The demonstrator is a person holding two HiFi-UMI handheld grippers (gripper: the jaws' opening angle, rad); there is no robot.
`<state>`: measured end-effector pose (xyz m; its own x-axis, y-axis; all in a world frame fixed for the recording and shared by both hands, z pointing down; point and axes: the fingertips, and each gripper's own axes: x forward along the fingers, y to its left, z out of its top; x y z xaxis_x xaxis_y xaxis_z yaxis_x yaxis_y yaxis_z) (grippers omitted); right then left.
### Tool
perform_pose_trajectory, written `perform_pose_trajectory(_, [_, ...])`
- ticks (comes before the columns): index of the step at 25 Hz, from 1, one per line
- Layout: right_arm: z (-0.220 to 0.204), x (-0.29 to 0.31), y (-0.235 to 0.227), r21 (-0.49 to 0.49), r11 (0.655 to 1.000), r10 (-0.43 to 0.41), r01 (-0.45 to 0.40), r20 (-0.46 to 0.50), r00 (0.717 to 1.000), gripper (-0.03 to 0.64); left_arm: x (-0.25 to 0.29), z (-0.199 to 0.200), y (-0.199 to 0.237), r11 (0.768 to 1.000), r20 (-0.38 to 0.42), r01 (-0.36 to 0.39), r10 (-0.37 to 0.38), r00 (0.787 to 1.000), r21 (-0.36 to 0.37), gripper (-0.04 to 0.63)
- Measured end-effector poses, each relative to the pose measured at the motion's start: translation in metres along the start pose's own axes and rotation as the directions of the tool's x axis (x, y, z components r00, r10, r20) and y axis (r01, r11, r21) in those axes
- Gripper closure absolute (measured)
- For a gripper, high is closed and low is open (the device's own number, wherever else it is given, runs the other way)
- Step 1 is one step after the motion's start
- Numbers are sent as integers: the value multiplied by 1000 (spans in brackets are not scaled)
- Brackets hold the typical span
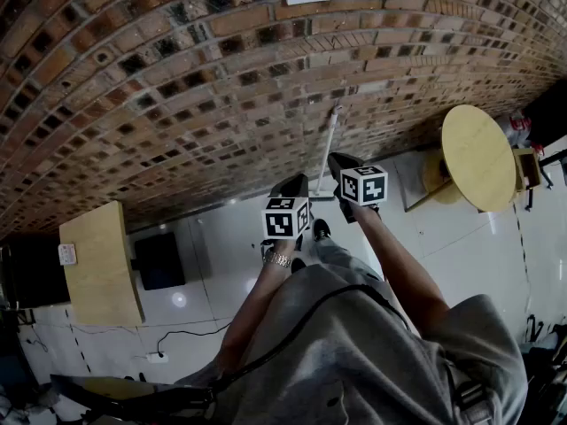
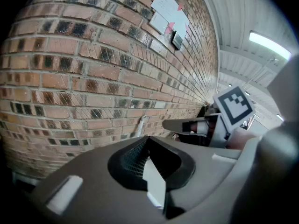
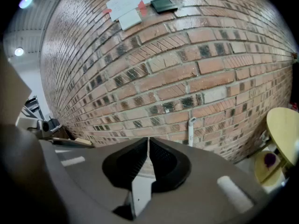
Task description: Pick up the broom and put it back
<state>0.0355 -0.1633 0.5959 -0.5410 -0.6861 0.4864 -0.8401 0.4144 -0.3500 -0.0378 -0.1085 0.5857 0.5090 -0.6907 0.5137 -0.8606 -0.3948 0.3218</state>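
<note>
Both hand-held grippers are clenched and empty: the left hand-held gripper (image 1: pixel 296 184) and the right hand-held gripper (image 1: pixel 337 160) are raised side by side in front of the person, tilted down toward the foot of the brick wall (image 1: pixel 177 87). In each gripper view the jaws meet at the tips with nothing between them.

The broom (image 1: pixel 329 153) stands on the far side, its thin white handle leaning against the wall, well apart from both grippers and slightly right of the right one's line of sight. To its right, near the wall, is a round yellow table (image 1: pixel 478 156).

The main risk, as I judge it, is reaching the handle with the jaws not yet parted. A knock from shut tips could send the leaning handle sliding along the bricks and down onto the tiled floor (image 1: pixel 221 246). A grip taken off-centre on so slim a pole may let it twist or slip. Swinging the lifted broom to the right could strike the table.
</note>
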Motion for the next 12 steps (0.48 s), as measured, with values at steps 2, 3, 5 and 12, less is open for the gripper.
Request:
perform_pose_trajectory(2, [7,27,-27,21,1000,5,-4,-32,999,596,10,8,10,1000,-13,-21,21,1000,2,595])
perform_pose_trajectory(3, [7,40,-41,29,1000,3,-1,-53,999,572,14,12,14,1000,-16,-29,29,999,0,595])
perform_pose_trajectory(5, [4,66,-75,28,999,-22,25,-106,994,553,23,23,20,999,-8,-40,40,999,-13,595])
perform_pose_trajectory(12, [-31,154,-181,40,990,-118,137,-316,941,414,56,37,41,994,-27,-94,93,995,-61,595])
